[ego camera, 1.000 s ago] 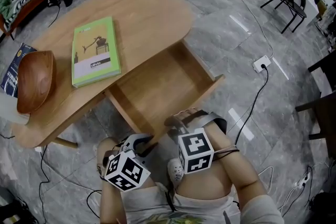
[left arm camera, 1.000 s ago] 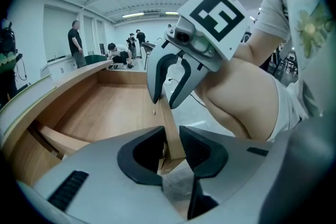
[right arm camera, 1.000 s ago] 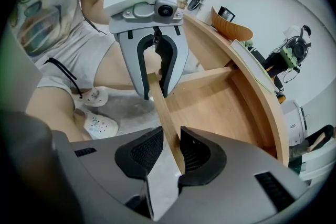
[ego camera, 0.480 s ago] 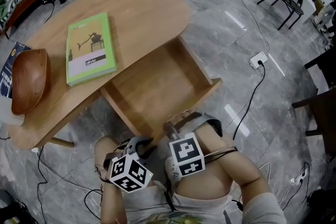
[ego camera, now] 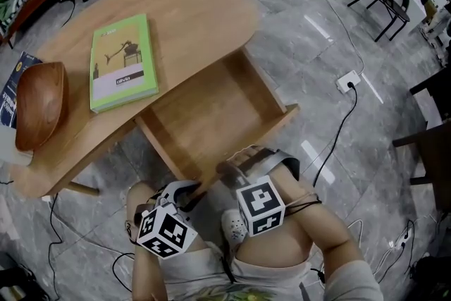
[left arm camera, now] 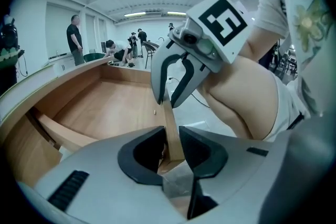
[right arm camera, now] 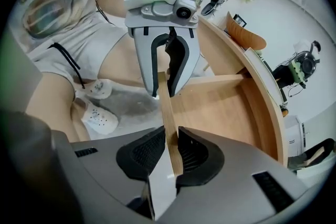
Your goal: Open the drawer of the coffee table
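Drawer (ego camera: 211, 113) is already pulled a good way out from under the table (ego camera: 183, 10) top, toward the person, and its bare wooden floor is fully exposed, with pretty much nothing seen inside. Its front panel (ego camera: 271, 127) is the part nearest the person, and that panel's long axis is laid from lower left to upper right in the head view. The sliding line is set square to it, pointing back under the table. Both claws are brought down onto the lower-left stretch of the panel: the left claw (left arm camera: 170, 136) is placed right by the corner, the right claw (right arm camera: 171, 139) just beside it, further along. Both sets of jaws have just been closing, and in each gripper view the panel's top edge is pinched between the pads. So neither hand is really nearer, both are on it. If more opening is wanted, a straight pull toward the person is probably called for. Since both grips are bunched at one end, some skewing could be expected.
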`<action>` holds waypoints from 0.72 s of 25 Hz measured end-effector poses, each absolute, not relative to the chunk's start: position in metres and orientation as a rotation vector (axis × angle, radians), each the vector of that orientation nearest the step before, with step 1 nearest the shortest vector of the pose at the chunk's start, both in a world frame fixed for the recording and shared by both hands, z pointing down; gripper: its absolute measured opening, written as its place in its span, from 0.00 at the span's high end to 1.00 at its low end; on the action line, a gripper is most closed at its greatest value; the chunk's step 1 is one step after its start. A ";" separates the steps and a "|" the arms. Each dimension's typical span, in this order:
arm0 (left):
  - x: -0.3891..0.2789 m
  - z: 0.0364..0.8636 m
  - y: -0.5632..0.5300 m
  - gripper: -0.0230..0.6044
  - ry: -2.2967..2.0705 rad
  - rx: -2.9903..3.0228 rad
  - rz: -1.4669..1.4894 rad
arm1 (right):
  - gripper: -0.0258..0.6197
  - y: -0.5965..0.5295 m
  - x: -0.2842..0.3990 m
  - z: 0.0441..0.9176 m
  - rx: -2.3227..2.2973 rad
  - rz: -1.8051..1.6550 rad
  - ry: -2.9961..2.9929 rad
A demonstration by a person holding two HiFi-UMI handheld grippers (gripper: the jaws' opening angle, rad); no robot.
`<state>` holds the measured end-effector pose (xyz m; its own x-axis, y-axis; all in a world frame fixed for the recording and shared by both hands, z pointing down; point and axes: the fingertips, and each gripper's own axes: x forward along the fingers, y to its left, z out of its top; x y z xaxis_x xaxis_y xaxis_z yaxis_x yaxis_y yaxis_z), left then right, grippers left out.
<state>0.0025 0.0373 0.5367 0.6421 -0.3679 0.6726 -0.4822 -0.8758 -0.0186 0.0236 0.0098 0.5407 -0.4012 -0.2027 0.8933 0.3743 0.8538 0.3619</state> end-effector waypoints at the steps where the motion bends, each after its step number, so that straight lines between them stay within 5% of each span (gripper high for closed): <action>1: 0.002 0.537 0.038 0.81 -0.704 2.696 1.044 | 0.83 0.010 0.023 0.541 -0.130 -0.625 -1.884; 18: -0.003 0.532 0.041 0.80 -0.691 2.722 0.959 | 0.83 0.011 0.025 0.541 -0.121 -0.626 -1.882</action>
<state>-0.0028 0.0406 0.5320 0.6851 -0.3677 0.6289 -0.4797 -0.8774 0.0096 0.0251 0.0113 0.5407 -0.3994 -0.2074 0.8930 0.3688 0.8554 0.3637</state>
